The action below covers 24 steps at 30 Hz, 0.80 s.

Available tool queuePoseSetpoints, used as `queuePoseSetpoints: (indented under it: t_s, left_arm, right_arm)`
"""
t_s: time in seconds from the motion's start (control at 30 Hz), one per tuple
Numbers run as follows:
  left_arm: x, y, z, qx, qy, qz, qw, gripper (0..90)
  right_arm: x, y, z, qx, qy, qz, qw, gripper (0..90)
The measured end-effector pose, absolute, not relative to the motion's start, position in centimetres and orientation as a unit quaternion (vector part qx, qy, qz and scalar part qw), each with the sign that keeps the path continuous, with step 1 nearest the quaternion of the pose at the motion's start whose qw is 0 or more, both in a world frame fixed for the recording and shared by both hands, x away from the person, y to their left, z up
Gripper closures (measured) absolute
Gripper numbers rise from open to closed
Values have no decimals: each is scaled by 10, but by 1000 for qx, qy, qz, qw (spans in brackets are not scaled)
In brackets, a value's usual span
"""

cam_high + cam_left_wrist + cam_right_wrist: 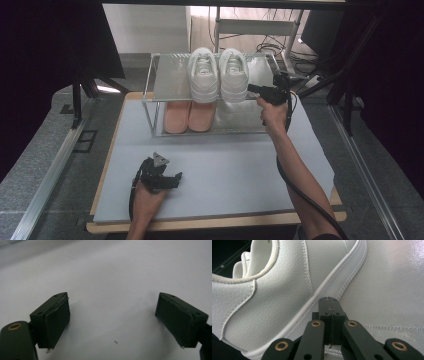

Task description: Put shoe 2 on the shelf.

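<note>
Right gripper: our jaws are pressed together with nothing between them, tips touching or just short of the sole edge of the right white sneaker; in the high view we see this gripper level with the top shelf, coming in from the shoe's outer side.
Sneaker by our tips: it stands on the top shelf of the clear shoe rack, directly ahead of the closed tips, its side wall facing us.
Long axis: we read it running across our line of reach; in the high view the toe of the sneaker points toward the person and the heel toward the back of the rack.
Beyond it: the left white sneaker stands just past the first one, parallel, near or touching it, we cannot tell which.
Below our tips: a pair of pink shoes sits on the lower level, toes toward the person.
Left gripper: our jaws stand wide apart over the bare grey table mat, holding nothing; it rests well away from the rack, near the front edge.
Risk, pushing: we judge that a shove with closed tips low on the sole could slide the sneaker into its partner and skew both.
Risk, tipping: pressing higher on the soft upper could roll the shoe over.
Risk, edge: a nudge off the axis may swing the toe out past the shelf front.
</note>
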State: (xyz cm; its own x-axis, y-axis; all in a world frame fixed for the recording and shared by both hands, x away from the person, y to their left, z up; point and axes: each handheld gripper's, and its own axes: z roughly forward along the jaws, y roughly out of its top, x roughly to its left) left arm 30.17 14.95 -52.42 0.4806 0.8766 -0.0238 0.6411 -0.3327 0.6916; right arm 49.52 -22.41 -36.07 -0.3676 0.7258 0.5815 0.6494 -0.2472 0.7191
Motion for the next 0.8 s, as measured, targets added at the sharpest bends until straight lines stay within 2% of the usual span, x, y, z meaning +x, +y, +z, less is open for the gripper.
queuePoseSetpoints:
  t_s: [0.03,0.1,0.23,0.57,0.8]
  left_arm:
    - [302,150,-524,796,477,180,327,127]
    - [302,149,-524,796,476,181,326,127]
    - [302,150,-524,796,476,181,326,128]
    - [301,149,-524,796,477,181,326,128]
    - [302,149,-524,797,476,181,326,128]
  right_arm:
    - [495,-221,-362,557,615,558,20,900]
    - [492,-216,-361,558,618,551,47,900]
    - [493,-220,-362,558,615,556,29,900]
    - [486,-223,-363,537,629,560,39,900]
    - [478,-231,-360,521,643,559,55,836]
